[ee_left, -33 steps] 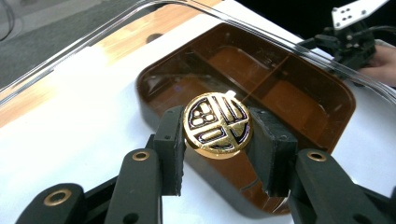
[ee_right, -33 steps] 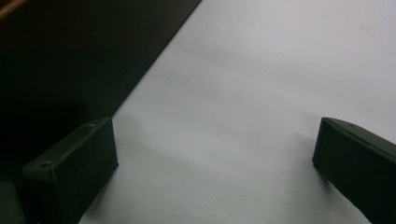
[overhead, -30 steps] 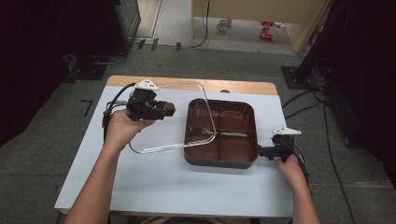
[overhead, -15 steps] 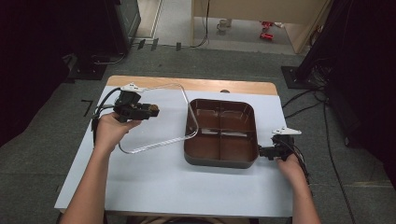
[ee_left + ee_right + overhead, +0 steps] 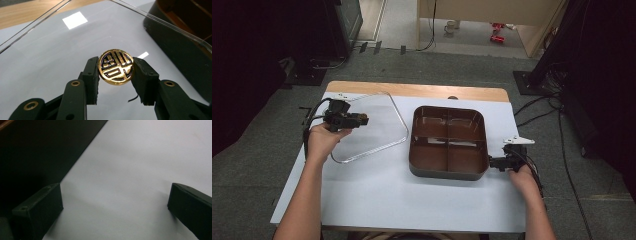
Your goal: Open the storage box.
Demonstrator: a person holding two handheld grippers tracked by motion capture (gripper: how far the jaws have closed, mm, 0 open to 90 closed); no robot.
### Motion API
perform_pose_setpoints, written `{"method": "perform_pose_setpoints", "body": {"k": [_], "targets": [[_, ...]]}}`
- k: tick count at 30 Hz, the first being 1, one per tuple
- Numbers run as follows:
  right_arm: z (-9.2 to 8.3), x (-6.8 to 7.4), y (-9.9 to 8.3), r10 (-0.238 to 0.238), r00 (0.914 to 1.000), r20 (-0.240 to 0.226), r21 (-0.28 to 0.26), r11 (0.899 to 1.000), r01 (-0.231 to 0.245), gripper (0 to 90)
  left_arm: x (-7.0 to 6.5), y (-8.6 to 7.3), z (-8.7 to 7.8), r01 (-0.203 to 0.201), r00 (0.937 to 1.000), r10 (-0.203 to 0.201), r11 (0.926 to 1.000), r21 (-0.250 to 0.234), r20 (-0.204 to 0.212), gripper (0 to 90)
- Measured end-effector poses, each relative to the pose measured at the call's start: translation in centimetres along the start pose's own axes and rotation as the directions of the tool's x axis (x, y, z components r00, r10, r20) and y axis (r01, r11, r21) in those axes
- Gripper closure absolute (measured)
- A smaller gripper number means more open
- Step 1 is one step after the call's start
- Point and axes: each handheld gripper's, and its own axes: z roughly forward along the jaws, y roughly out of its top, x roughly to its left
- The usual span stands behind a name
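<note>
A clear plastic lid [image 5: 377, 131] with a round gold knob [image 5: 115, 67] lies over the left part of the white table, left of the brown four-compartment tray [image 5: 447, 174]. My left gripper [image 5: 360, 119] is shut on that knob, and both fingers [image 5: 91, 75] press its edges. The tray's dark wall [image 5: 175, 45] shows through the lid's far rim. My right gripper [image 5: 492, 162] rests low at the tray's front right corner. Its jaws [image 5: 115, 205] stand wide apart over bare table, with the tray's wall [image 5: 37, 150] beside the left one.
The white table top [image 5: 377, 195] has a wooden strip [image 5: 422, 91] along its far edge. Cables [image 5: 537, 107] and dark stands sit on the grey floor around the table. A person's forearms come in from the bottom.
My left gripper has carried the lid leftward and down, from over the tray's left edge to the left part of the table. The right gripper has stayed put.
</note>
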Motion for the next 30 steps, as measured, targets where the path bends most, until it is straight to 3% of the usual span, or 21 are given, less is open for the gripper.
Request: {"method": "perform_pose_setpoints", "body": {"k": [4, 14, 24, 30], "targets": [[0.0, 0.0, 0.0, -0.001, 1.0000, 0.000, 0.000, 1.000, 0.001, 0.0, 0.8, -0.5, 0.9, 0.013, 0.9995, -0.012, 0.9997, 0.021, -0.028, 59.2], [0.0, 0.0, 0.0, -0.002, 1.0000, 0.001, 0.000, 1.000, 0.002, 0.0, 2.0, -0.9, 3.2, 0.028, 0.9990, -0.026, 0.9988, 0.041, -0.037, 59.2], [0.0, 0.0, 0.0, -0.002, 1.0000, 0.002, -0.001, 1.000, 0.002, 0.0, 3.1, -1.1, 4.2, 0.075, 0.9961, -0.073, 0.9959, 0.050, -0.050, 59.2], [0.0, 0.0, 0.0, -0.002, 1.0000, 0.002, -0.001, 1.000, 0.002, 0.0, 3.6, -1.5, 4.9, 0.077, 0.9951, -0.072, 0.9937, 0.080, -0.067, 59.2]]}}
